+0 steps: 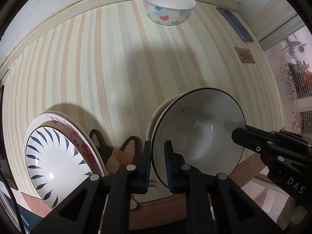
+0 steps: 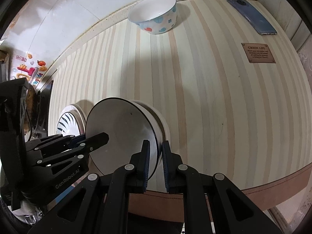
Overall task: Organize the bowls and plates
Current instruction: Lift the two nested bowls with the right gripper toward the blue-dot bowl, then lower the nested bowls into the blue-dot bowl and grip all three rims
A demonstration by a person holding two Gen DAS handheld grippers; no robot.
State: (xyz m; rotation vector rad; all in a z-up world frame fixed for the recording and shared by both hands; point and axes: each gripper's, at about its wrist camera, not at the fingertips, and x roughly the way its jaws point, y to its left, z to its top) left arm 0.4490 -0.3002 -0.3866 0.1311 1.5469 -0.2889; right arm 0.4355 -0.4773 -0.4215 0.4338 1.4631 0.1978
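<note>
Both grippers grasp one grey bowl (image 1: 197, 128) with a dark rim: the left gripper (image 1: 157, 167) is clamped on its near-left rim, the right gripper (image 2: 156, 165) on its near-right rim, one finger inside and one outside in each case. The bowl sits nested in a white bowl (image 2: 159, 117), of which only a sliver of outer wall and rim shows behind it. The pair is tipped, its opening facing up and toward the near edge of the striped table (image 1: 117, 68); whether the base touches the table cannot be told. At the near left edge lies a stack of plates (image 1: 58, 156), the top one with blue leaf marks and a floral one under it; its lower part is cut off by the left gripper. A knitted mat (image 1: 117, 154) between plates and bowls is mostly hidden. A heart-patterned bowl (image 1: 168, 5) stands upright at the far edge, well apart, with a phone (image 2: 251, 16) in the far right corner and a small plaque (image 2: 258, 53) nearer along the right edge
</note>
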